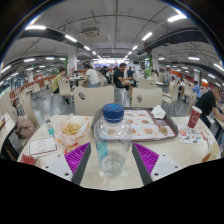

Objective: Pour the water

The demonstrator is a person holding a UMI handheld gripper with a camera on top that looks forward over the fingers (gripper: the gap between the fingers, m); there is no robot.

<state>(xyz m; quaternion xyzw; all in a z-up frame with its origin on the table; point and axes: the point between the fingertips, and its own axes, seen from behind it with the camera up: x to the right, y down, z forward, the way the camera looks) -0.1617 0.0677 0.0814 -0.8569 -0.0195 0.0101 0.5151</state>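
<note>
You are looking into a big food hall with rows of bright lights on the ceiling and people [122,76] sitting and standing at tables far beyond your fingers. Right ahead of you is a pale table [170,157] with lots of things on it. The biggest thing on it is a tray [140,124] with food, lying past the bottle and a little to the right. To the left of the tray there is a plate of food [70,129], and further left some papers [42,146] lie flat on the table. On the far right side stands a red cup [194,118]. The clear water bottle [112,144] with its blue cap [113,112] stands upright between your two fingers, close to you. Your gripper [112,158] has its pink pads [77,157] on each side of the bottle, and the pads look like they touch its sides, but you cannot tell for sure if the jaws are squeezing it or just sitting around it
</note>
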